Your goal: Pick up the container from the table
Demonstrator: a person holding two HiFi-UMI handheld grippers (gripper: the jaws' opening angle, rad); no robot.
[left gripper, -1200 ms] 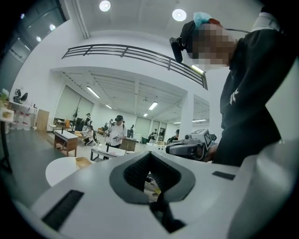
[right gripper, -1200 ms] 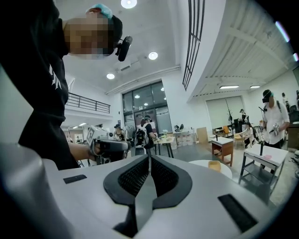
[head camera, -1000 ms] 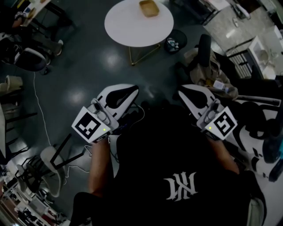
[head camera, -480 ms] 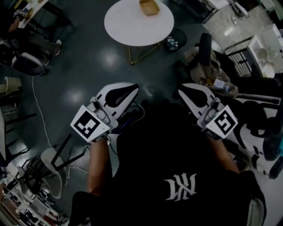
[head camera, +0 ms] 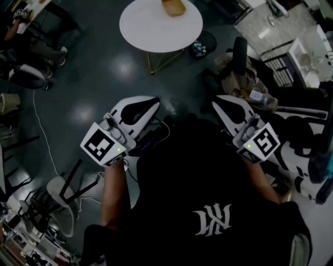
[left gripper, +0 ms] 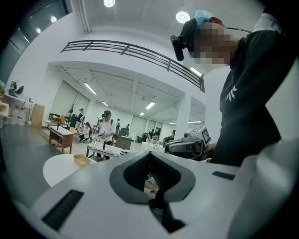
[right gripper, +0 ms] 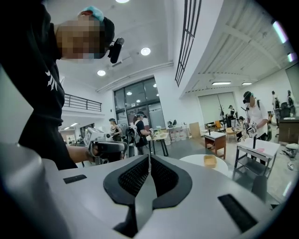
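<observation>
1. nearest the head camera is the person's black shirt [head camera: 208,208] with a white emblem; a bare forearm [head camera: 112,192] reaches out from it on the left side.
2. the left gripper [head camera: 156,100] is held out in front of the body, about level, with its marker cube [head camera: 101,147] at the back end. in the left gripper view its jaws are closed tip to tip, with nothing held between them.
3. the right gripper [head camera: 215,100] is held out the same way on the other side, its own marker cube [head camera: 260,143] behind it. the right gripper view shows its jaws pressed together and empty.
4. the two grippers are well apart from each other, both above a dark, glossy floor [head camera: 93,78].
5. further out on the right stands a dark chair [head camera: 240,52] with beige cloth heaped on it.
6. beyond that is a round white surface [head camera: 151,31] on thin gold legs [head camera: 166,62]. the container [head camera: 173,7], a shallow tan open box, sits on it towards the far edge. it is well apart from both grippers and neither touches it.
7. farthest off, the gripper views show a bright hall with desks and several people [left gripper: 106,128] standing.
</observation>
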